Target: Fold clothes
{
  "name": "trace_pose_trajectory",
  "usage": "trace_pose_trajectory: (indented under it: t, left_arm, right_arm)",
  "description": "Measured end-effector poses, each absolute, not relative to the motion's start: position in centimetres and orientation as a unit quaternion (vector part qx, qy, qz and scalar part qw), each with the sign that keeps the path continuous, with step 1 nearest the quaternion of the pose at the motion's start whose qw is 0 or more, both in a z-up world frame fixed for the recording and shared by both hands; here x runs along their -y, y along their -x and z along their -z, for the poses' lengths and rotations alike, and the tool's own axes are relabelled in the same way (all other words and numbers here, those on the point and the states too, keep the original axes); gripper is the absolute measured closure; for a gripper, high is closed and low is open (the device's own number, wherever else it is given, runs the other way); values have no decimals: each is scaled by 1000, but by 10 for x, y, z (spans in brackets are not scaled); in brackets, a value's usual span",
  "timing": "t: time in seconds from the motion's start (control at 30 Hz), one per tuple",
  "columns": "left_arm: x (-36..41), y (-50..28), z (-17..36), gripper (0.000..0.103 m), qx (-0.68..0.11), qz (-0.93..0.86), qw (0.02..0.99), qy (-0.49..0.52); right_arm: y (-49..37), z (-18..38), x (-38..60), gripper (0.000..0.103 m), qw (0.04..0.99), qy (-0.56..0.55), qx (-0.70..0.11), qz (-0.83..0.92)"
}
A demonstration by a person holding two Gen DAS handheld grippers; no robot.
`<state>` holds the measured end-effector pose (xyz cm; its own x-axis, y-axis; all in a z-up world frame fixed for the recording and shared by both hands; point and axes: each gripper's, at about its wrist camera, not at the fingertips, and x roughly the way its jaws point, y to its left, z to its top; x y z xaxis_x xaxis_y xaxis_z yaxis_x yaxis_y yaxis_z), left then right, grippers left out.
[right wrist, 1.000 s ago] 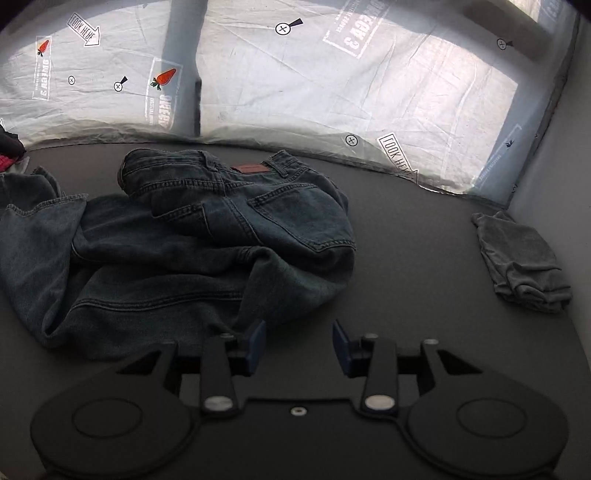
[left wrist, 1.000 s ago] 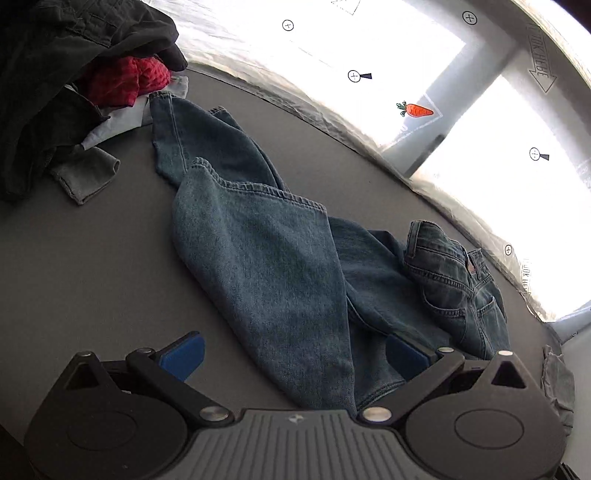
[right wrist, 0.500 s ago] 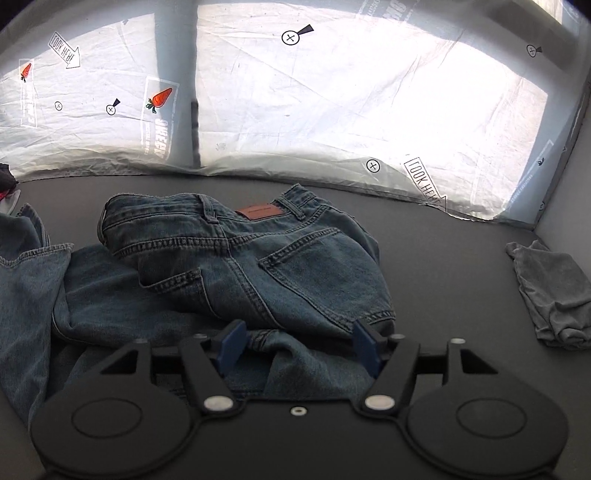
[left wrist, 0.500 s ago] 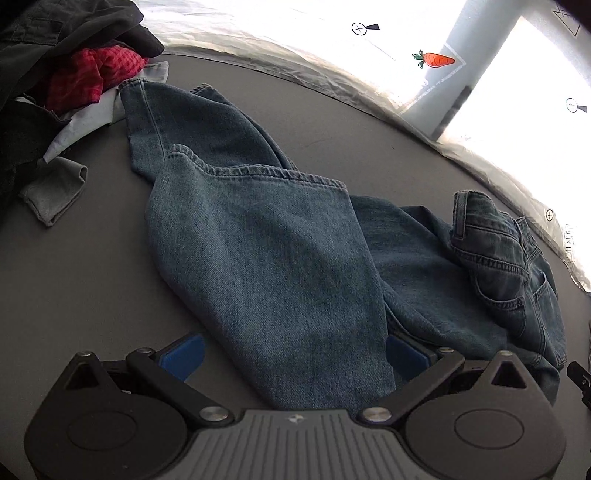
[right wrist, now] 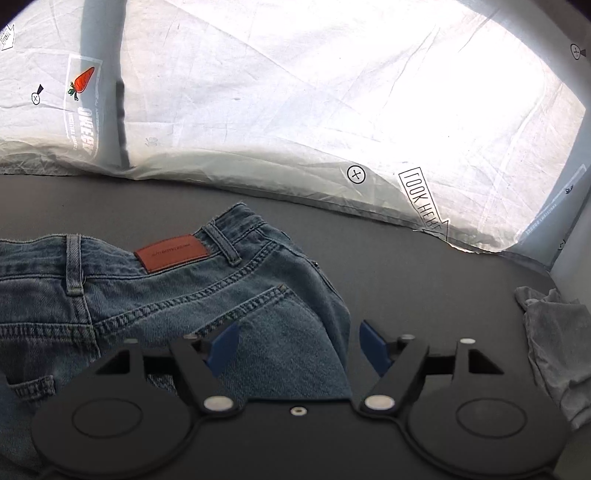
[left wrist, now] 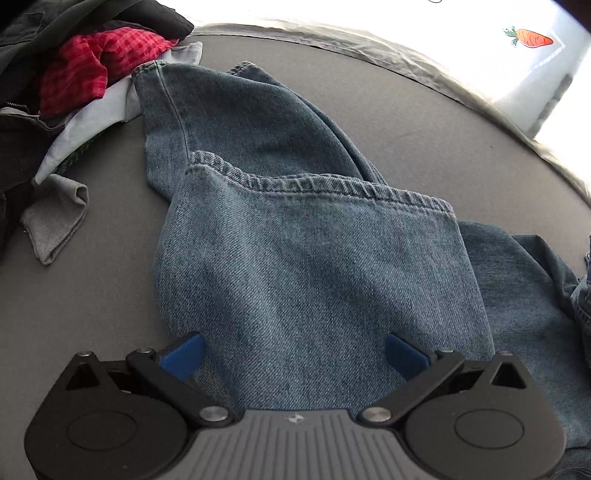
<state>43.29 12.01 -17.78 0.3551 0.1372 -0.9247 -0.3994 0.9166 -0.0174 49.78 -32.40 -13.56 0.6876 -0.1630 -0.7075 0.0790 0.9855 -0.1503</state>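
A pair of blue jeans (left wrist: pixel 314 266) lies crumpled on the dark grey table (left wrist: pixel 92 295). In the left wrist view one leg lies across the other, its hem (left wrist: pixel 317 184) facing away. My left gripper (left wrist: pixel 295 354) is open, its blue pads either side of that leg, just above the cloth. In the right wrist view the waistband with a brown leather patch (right wrist: pixel 171 256) and a back pocket (right wrist: pixel 273 332) show. My right gripper (right wrist: pixel 297 345) is open over the pocket and the jeans' right edge.
A pile of clothes, with a red checked garment (left wrist: pixel 88 66), dark garments (left wrist: pixel 44 22) and a grey cloth (left wrist: pixel 55 218), lies at the left. A grey crumpled garment (right wrist: pixel 554 339) lies at the right. A white sheet (right wrist: pixel 295 92) hangs behind the table.
Both grippers have moved forward and down over the jeans. The left one now straddles the upper leg. The right one has opened wider and is over the back pocket.
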Motion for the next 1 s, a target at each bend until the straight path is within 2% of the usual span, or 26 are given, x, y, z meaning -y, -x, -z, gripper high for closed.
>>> trace_pose_trajectory:
  t: [0.1,0.27,0.33,0.4,0.5,0.53,0.6,0.7,0.9,1.0]
  left_arm:
    - [-118,-437,180,0,-539,-171,817,111]
    - [-116,-440,182,0,-530,-180,821,111]
    - [-115,-441,183,0,-528,-182,822,110]
    - [-113,-441,184,0,-521,-183,827,108]
    - [-111,-439,187,0,-515,-184,830,106]
    - [-111,-438,187,0,-514,-184,831,106]
    - [-110,-436,189,0,-508,-184,835,104]
    - [-108,-432,190,0,-498,-184,842,100]
    - [-112,-423,189,0,-472,-181,858,92]
    - [-112,-420,187,0,-467,-174,863,90]
  right_arm:
    - [-536,149,337,25,914,53,-403,21]
    - [-590,171,349,24,903,36,-425,-49]
    - [-605,178,355,14,899,9,-433,-59]
    - [-620,186,362,15,895,-18,-441,-68]
    - [-621,189,372,44,890,-92,-440,-69]
    - [-616,187,374,64,893,-108,-432,-63]
    - [-600,178,379,80,904,-129,-405,-44]
    - [-557,152,396,91,926,-167,-338,14]
    - [-421,79,458,94,944,-169,-194,207]
    - [-355,82,483,94,923,-125,-206,301]
